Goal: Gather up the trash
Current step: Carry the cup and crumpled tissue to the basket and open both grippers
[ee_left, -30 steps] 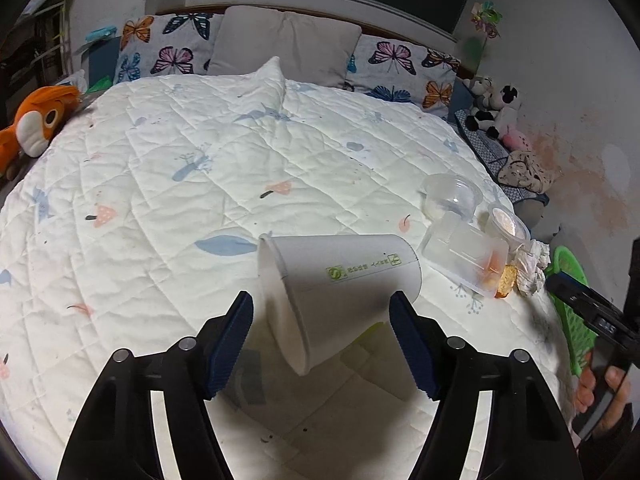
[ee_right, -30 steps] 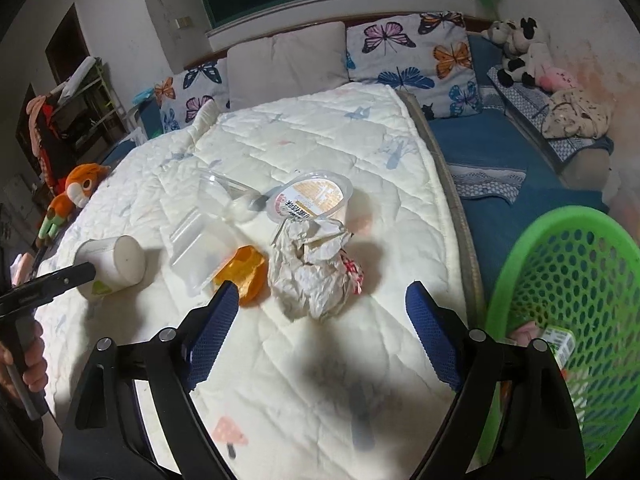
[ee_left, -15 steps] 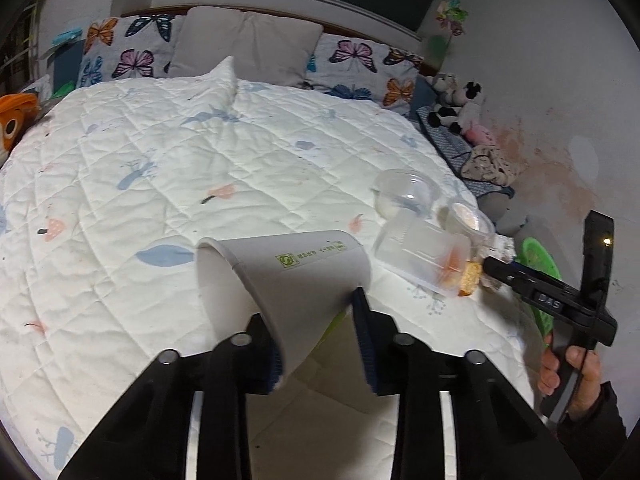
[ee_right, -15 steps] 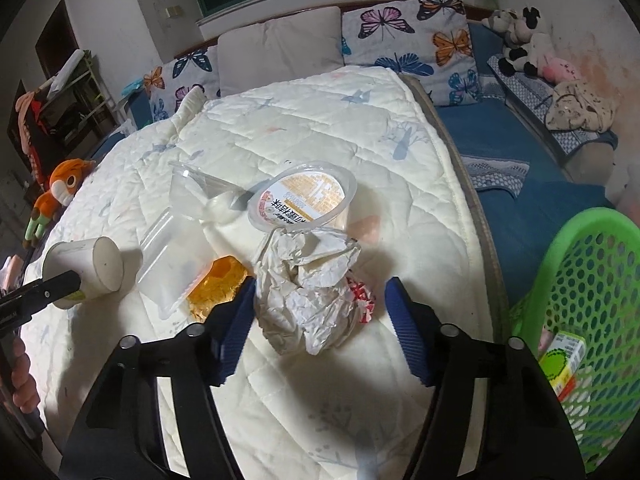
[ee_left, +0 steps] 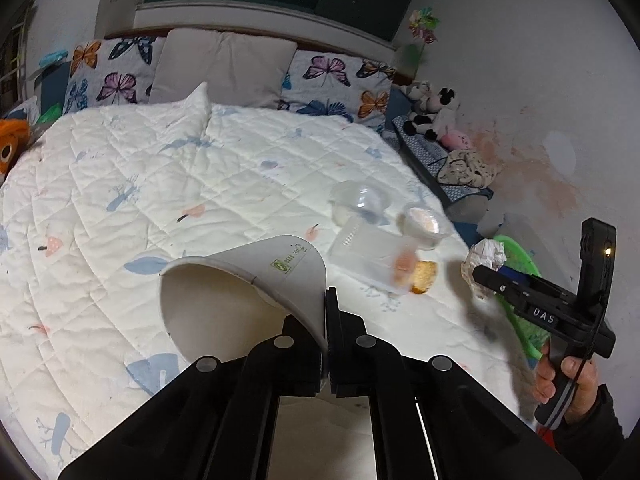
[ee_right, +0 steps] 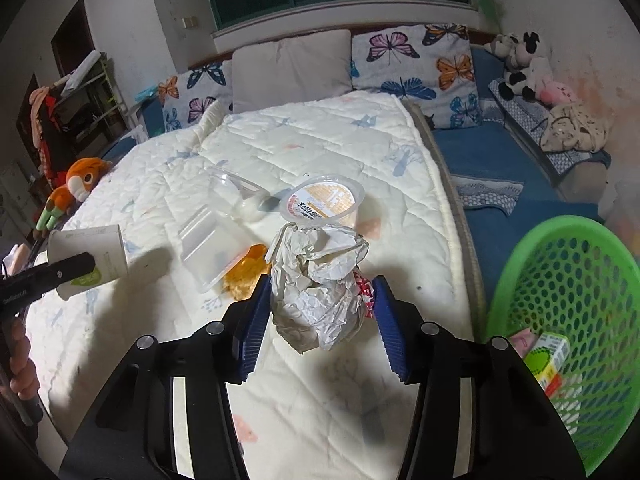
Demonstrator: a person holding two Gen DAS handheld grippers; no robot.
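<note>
Ahead of both grippers we saw the quilt (ee_right: 320, 132), with the basket (ee_right: 560, 280) to our right. Our left gripper (ee_left: 326, 320) was clenched on a flattened cup (ee_left: 240, 288); it might slip free. Our right gripper (ee_right: 318, 308) was closing around the paper (ee_right: 320, 280), lifted off the quilt, which might crumple and drop.

White paper cup (ee_left: 244, 280) crushed flat at its base, tilted mouth-left above the bed, crumpled white paper wrapper (ee_right: 320, 288) upright on white quilt, green mesh plastic basket (ee_right: 568, 280) beside the bed.

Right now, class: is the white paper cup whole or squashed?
Squashed. The left gripper has pinched the paper cup flat at its base, so the rim flares into a lopsided arch.
</note>
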